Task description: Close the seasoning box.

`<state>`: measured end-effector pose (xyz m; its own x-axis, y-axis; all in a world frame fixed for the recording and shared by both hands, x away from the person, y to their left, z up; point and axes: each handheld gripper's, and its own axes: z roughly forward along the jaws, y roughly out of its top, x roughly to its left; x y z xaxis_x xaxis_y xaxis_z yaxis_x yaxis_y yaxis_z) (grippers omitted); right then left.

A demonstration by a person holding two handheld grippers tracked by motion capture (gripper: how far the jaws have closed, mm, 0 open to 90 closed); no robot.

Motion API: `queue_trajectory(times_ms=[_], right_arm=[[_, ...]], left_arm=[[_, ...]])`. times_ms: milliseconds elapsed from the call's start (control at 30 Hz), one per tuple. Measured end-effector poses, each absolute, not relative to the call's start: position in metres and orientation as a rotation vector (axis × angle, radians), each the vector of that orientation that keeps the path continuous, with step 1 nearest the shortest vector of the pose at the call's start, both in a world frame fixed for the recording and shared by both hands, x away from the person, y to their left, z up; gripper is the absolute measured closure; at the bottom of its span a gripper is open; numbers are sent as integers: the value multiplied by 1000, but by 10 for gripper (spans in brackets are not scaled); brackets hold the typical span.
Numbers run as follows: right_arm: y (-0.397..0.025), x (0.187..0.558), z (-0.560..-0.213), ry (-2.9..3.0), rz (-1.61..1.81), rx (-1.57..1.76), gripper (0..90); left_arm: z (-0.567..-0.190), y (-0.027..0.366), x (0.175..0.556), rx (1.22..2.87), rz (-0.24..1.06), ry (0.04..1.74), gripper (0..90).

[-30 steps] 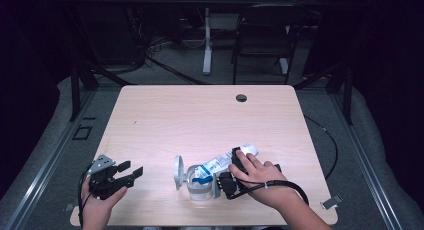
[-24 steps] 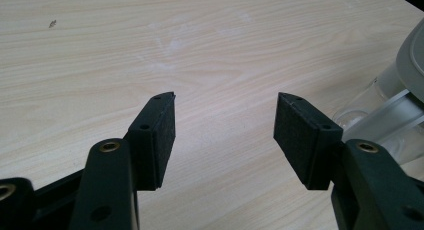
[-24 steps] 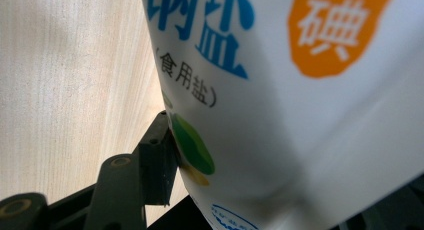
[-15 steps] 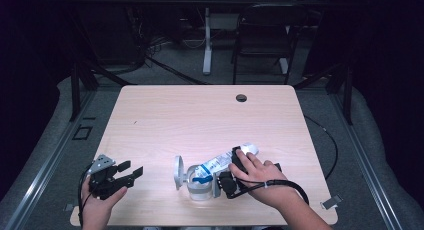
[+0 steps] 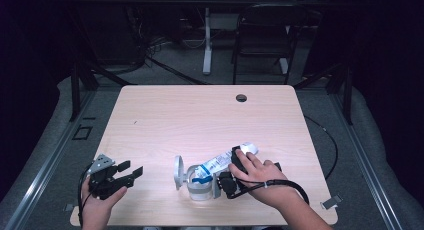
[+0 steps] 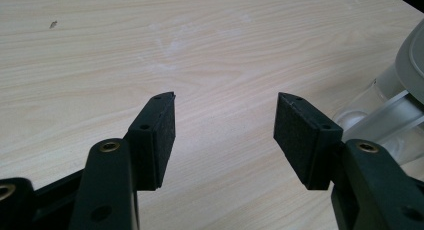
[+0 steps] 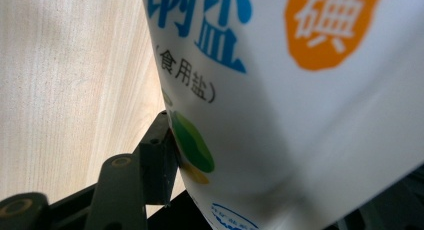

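- The white plastic salt bag with blue and orange print (image 7: 280,90) lay tilted, its lower end in the clear glass jar (image 5: 200,182), clamped between the jaws of the right gripper (image 5: 227,182).
- The jar stood just left of the right gripper, its hinged round lid (image 5: 178,172) swung open.
- The left gripper (image 6: 225,127) rested well apart on the pale wooden table (image 5: 200,120), jaws spread and holding nothing.
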<state>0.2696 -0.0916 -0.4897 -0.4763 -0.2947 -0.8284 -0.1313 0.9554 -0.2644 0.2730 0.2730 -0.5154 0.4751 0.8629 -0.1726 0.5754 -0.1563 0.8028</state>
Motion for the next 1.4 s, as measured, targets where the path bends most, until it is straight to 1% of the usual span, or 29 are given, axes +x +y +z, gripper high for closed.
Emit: queue_trajectory(times_ms=[1400], right_arm=[[-91,268,-489,2056,-214,-331,432]], left_arm=[[-515,273,273,1846,417,1208,425]])
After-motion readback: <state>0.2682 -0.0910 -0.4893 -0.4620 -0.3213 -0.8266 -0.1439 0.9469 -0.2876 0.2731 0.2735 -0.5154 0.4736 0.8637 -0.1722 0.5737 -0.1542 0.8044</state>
